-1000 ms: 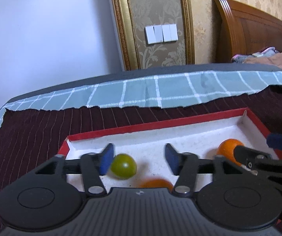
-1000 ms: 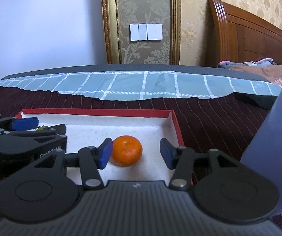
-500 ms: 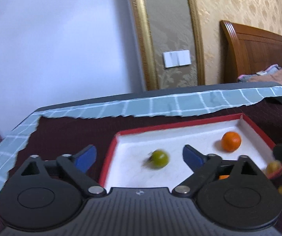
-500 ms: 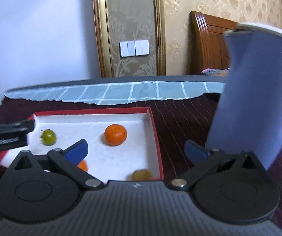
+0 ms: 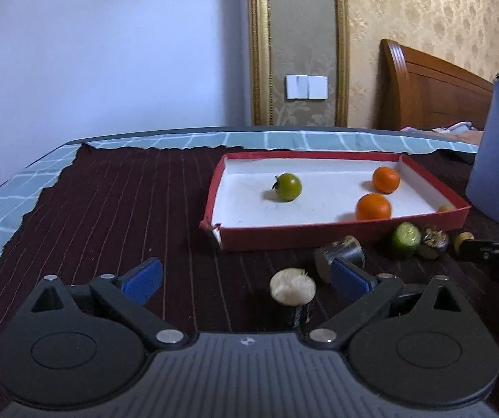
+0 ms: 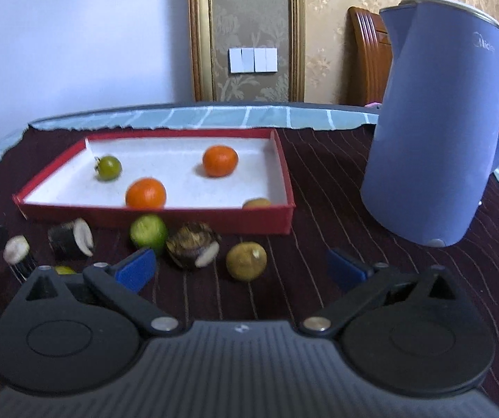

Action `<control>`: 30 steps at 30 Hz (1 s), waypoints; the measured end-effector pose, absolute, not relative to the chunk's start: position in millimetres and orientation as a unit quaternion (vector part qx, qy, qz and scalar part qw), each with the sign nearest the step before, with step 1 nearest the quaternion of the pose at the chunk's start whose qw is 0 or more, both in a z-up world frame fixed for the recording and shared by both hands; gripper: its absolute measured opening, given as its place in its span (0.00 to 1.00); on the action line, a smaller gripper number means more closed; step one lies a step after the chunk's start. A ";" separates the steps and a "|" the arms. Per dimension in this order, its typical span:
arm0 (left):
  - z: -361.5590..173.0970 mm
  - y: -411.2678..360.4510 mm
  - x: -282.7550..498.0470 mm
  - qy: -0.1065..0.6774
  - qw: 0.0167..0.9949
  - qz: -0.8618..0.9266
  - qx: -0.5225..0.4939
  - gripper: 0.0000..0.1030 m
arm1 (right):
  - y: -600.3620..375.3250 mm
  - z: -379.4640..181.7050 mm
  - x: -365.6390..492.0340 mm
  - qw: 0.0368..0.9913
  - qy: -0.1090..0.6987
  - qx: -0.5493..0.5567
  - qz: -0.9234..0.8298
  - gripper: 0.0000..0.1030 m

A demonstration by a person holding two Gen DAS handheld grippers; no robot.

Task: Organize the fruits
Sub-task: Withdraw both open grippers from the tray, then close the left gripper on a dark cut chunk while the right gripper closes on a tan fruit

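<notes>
Four fruits in red tray (image 6: 286,188) ahead of both tools: green one (image 6: 108,168), two oranges (image 6: 220,161) (image 6: 145,193), small brown one (image 6: 256,203) at near wall. Loose pieces on cloth between tray and fingers, presumably next: lime (image 6: 147,232) and brown fruit (image 6: 246,260) just ahead of right gripper (image 6: 239,269). Left gripper (image 5: 246,278) and right both just spread wide, nothing clamped; pale-capped chunk (image 5: 293,291) between left's fingers, likely lined up for pickup.

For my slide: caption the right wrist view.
Open right gripper above loose fruit; tray holds four; kettle beside.
</notes>
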State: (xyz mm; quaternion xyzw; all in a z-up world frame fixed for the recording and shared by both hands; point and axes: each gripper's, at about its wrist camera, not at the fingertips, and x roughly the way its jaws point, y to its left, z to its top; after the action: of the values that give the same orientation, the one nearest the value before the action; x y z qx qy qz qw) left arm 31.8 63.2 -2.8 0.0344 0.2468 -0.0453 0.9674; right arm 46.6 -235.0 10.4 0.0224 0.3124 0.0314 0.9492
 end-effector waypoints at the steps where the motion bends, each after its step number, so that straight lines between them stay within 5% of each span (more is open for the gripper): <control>1: -5.0 62.4 32.1 0.246 0.968 -0.044 0.036 1.00 | -234.8 8.3 45.3 0.949 0.312 0.018 0.031 1.00; 10: -16.9 46.4 36.3 0.252 0.963 -0.048 0.086 1.00 | -238.4 -0.2 41.5 0.949 0.313 0.003 0.046 1.00; 22: -25.2 42.5 49.4 0.268 0.958 -0.052 0.089 0.97 | -237.9 -9.7 73.2 0.934 0.349 -0.015 0.067 0.79; 30: -28.2 39.3 54.6 0.281 0.953 -0.062 0.093 0.80 | -240.0 -14.7 79.0 0.930 0.354 -0.003 0.096 0.67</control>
State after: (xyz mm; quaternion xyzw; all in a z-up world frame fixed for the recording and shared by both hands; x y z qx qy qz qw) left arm 54.6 39.3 -28.2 0.0931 0.2807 -0.0618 0.9533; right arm 79.0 -240.0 -14.7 -0.0028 0.3544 0.0964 0.9301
